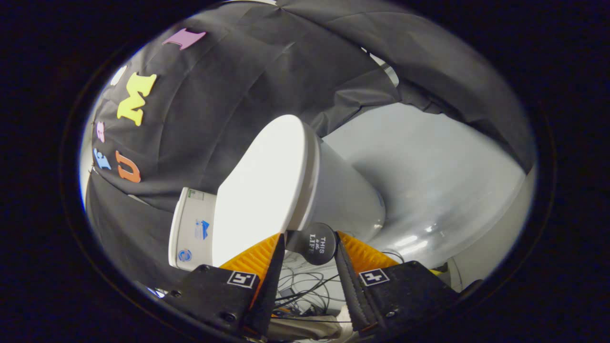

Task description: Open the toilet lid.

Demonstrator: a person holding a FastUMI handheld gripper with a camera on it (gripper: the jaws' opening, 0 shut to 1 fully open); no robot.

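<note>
Tangled cables below, grey floor.

One toilet, one toilet lid, one round black knob, one hand-held gripper, two fingers

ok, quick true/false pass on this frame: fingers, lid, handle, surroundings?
1. The black round handle at the lid's edge sits between the fingers, which both appear to press on it. True.
2. The toilet lid is raised back against the tank. False: it lies down over the bowl.
3. A tangle of cables shows in the gap between the fingers. True.
4. The floor beside the toilet is dark carpet. False: it is a smooth, glossy grey surface.
5. The tank is plain white with nothing on it. False: it carries several stickers.
</note>
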